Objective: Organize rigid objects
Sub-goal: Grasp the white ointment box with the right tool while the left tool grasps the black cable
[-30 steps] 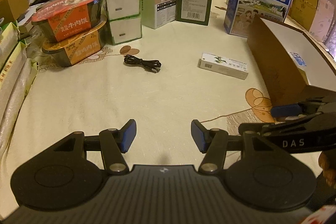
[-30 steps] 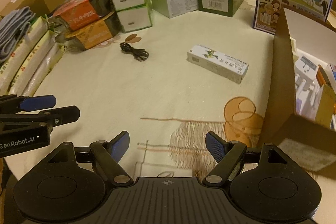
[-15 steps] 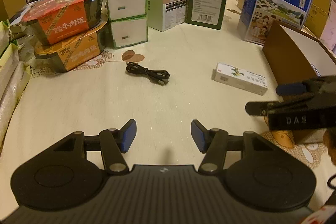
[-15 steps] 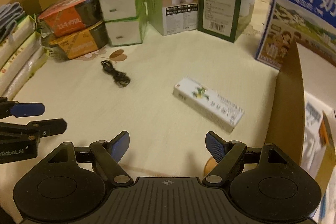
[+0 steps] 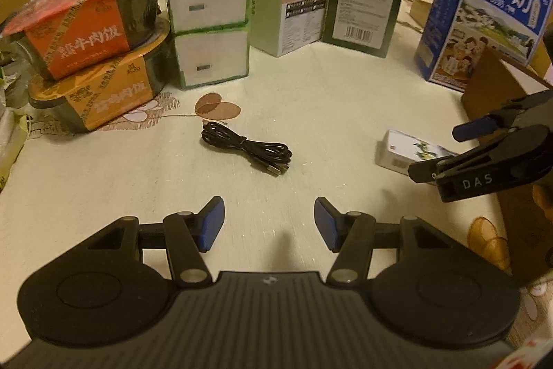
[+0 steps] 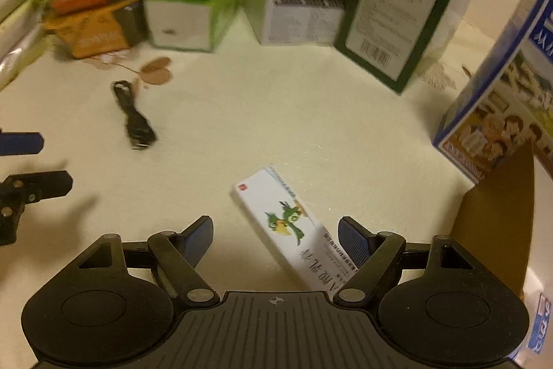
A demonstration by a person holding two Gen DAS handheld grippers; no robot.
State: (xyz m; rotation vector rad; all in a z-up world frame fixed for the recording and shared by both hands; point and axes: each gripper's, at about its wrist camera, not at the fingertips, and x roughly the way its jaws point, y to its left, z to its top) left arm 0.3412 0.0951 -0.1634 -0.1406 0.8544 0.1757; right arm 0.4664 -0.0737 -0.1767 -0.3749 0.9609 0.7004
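Right gripper [image 6: 274, 239] jaws released around the white carton [image 6: 293, 230] on the bench [image 6: 311, 127]; left gripper [image 5: 269, 223] jaws released, holding nothing

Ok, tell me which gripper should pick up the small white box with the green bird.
Right. The right gripper is open with the small white box lying partly between its fingers. The left gripper faces the black cable, well aside from the box.

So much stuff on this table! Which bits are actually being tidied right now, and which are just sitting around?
In play: small white box, lying between the open right gripper; black cable, ahead of the open left gripper.

Just sitting: meal bowls, tissue packs, milk carton.
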